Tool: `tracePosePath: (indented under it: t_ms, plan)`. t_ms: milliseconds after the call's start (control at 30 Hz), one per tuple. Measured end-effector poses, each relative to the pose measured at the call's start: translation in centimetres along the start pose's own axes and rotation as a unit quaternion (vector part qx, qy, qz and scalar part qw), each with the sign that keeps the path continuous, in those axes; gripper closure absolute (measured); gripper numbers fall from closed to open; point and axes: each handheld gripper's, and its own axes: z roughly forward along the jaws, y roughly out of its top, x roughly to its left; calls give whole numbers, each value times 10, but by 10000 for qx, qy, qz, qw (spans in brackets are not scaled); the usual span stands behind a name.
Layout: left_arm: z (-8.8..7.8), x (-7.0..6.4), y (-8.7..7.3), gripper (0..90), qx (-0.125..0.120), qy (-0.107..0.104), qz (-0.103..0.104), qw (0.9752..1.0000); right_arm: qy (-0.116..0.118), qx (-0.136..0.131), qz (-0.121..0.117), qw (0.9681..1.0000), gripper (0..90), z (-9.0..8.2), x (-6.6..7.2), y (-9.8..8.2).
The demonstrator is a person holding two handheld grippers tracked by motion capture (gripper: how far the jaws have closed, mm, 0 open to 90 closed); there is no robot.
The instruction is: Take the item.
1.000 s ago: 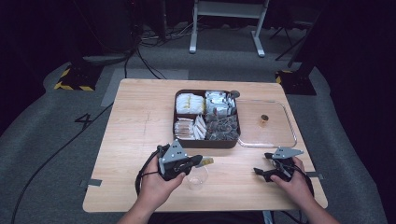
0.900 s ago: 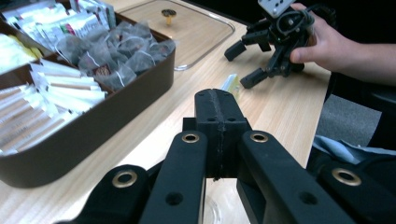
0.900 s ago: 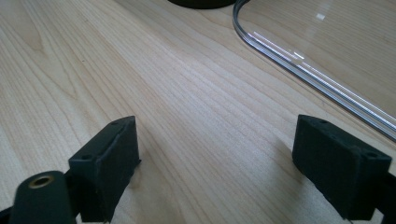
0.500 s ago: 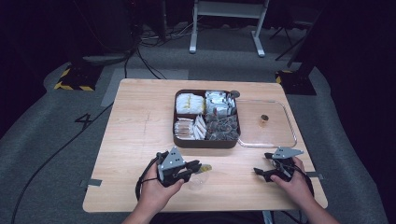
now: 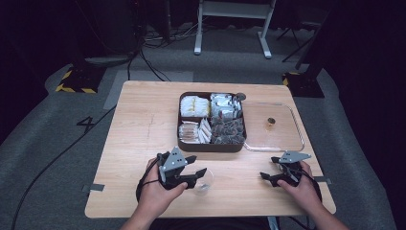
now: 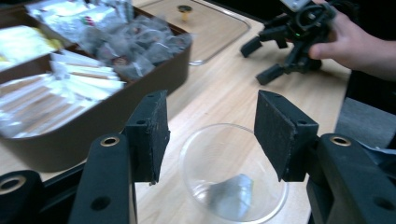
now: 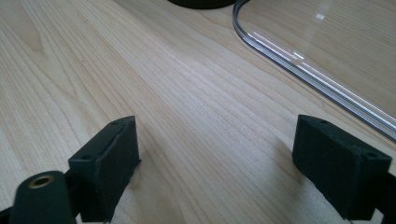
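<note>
Clear glass cup [image 6: 233,179] near the table's [image 5: 143,124] front edge now holds a packet [image 6: 229,196]; left gripper [image 6: 211,133], jaws apart and empty, has just released it. Right gripper [image 7: 219,163] rests wide open.

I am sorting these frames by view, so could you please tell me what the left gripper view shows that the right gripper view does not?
Left gripper view: a small clear glass cup between its open black claw, the brown compartmented tray of wrapped packets, and the person's other hand holding the right claw.
Right gripper view: its own open claw over bare wood.
Both: the light wooden table and the clear plastic lid.
</note>
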Motion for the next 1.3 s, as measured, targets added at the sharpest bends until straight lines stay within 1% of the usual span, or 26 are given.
tracePosePath:
  t_ms: [100,133,167,200,233,267,300,333,433,467,567,633,667,700,733,767,867,900,933,967,1000,1033,1133,1200,1233,1300]
  plan:
    - [-8,5,1,448,31,272,-37,9996,1,0,1,10000,148,0,0,0]
    - [-8,5,1,449,31,272,-37,9996,1,0,1,10000,148,0,0,0]
    - [-12,8,1,449,32,415,-38,9991,1,2,2,10000,148,0,0,0]
    - [-17,11,0,448,-9,558,-110,9984,0,4,4,10000,148,0,0,0]
    - [-20,14,-1,446,11,635,-142,9979,1,3,2,10000,148,0,0,0]
    - [-20,14,-1,442,11,635,-142,9979,1,4,4,10000,148,0,0,0]
    - [-25,19,-3,442,44,802,-215,9965,0,6,5,10000,148,0,0,0]
    - [-28,20,-5,440,56,893,-287,9956,1,6,5,10000,148,0,0,0]
    - [-35,27,-9,427,147,1121,-353,9930,1,6,4,10000,148,0,0,0]
    - [-37,29,-11,423,157,1189,-415,9919,1,6,4,10000,148,0,0,0]
    - [-42,36,-15,411,178,1260,-556,9903,1,4,4,10000,148,0,0,0]
    - [-44,39,-17,400,221,1298,-575,9896,2,4,4,10000,148,0,0,0]
    - [-45,44,-20,400,272,1351,-602,9886,2,4,4,10000,148,0,0,0]
    - [-46,45,-21,387,307,1356,-597,9885,1,4,7,10000,148,0,0,0]
    - [-48,51,-27,382,427,1391,-650,9872,-1,5,4,10000,148,0,0,0]
    - [-49,55,-30,376,488,1409,-660,9866,6,2,7,10000,148,0,0,0]
    - [-52,64,-41,368,617,1520,-797,9832,10,-3,17,10000,148,0,0,0]
    - [-52,64,-41,368,617,1520,-797,9832,10,-3,17,10000,148,0,0,0]
    - [-53,68,-45,367,663,1571,-863,9816,8,-4,23,10000,148,0,-1,0]
    - [-54,70,-48,367,694,1590,-906,9807,7,-5,22,10000,148,0,-1,0]
    - [-55,75,-55,366,746,1648,-1024,9782,10,-4,24,10000,148,0,-1,0]
    - [-56,77,-58,366,781,1667,-1083,9769,11,-4,24,10000,148,0,-1,0]
    - [-56,85,-68,366,825,1815,-1210,9724,6,-5,20,10000,148,0,-1,0]
    - [-56,90,-74,366,882,1844,-1265,9707,6,-4,19,10000,148,0,-1,0]
    - [-56,90,-74,365,882,1844,-1265,9707,6,-4,21,10000,148,0,-1,0]
    - [-55,95,-80,362,945,1871,-1331,9687,6,-4,20,10000,148,0,-1,0]
